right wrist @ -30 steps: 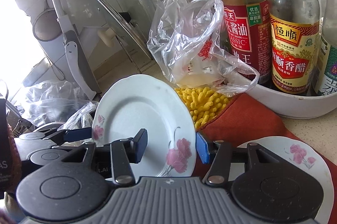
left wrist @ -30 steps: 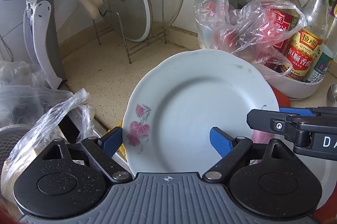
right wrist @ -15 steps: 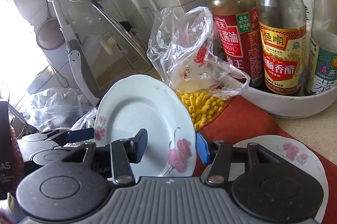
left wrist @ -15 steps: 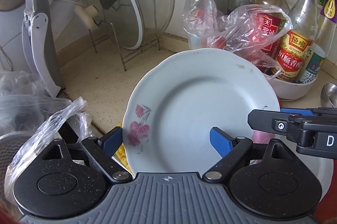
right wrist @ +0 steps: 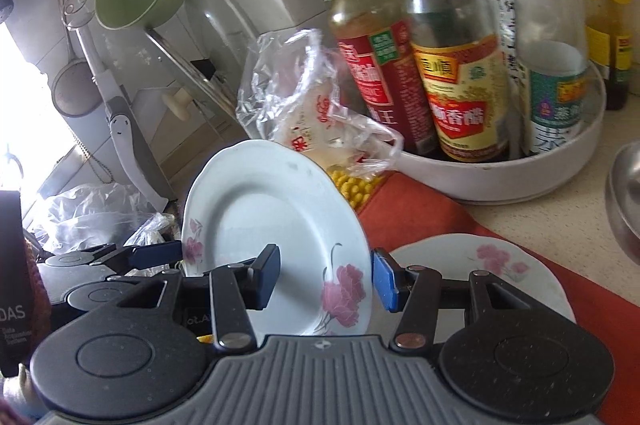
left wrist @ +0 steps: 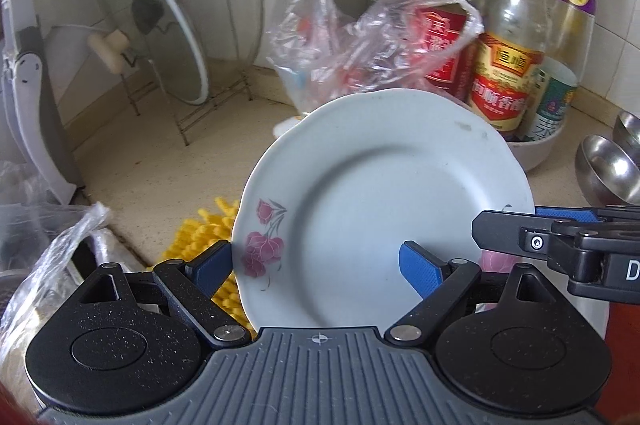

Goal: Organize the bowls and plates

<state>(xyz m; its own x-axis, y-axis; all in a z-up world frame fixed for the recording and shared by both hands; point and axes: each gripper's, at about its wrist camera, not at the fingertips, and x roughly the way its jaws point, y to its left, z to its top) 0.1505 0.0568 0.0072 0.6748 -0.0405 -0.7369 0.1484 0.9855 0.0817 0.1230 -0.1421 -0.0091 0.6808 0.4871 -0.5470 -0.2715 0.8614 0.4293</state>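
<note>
A white plate with pink flowers [left wrist: 384, 209] [right wrist: 276, 229] is held tilted on edge above the counter. My left gripper [left wrist: 316, 265] has its blue pads astride the plate's left rim, one before and one behind it. My right gripper [right wrist: 324, 275] has its pads astride the plate's right rim; its arm shows in the left wrist view [left wrist: 560, 245]. A second flowered plate [right wrist: 492, 265] lies flat on an orange-red cloth [right wrist: 448, 209] under the right gripper. Steel bowls [left wrist: 608, 165] sit at the far right.
A white round tray [right wrist: 520, 169] holds several sauce bottles [right wrist: 456, 93]. A clear plastic bag [left wrist: 372, 53] and yellow pieces [left wrist: 204, 237] lie behind the plate. A glass lid [left wrist: 160, 25] stands in a wire rack at the back left. Plastic bags [left wrist: 52, 245] lie at left.
Both grippers have lifted the plate and carried it to the right; the steel bowls have come into view and the bottles look nearer.
</note>
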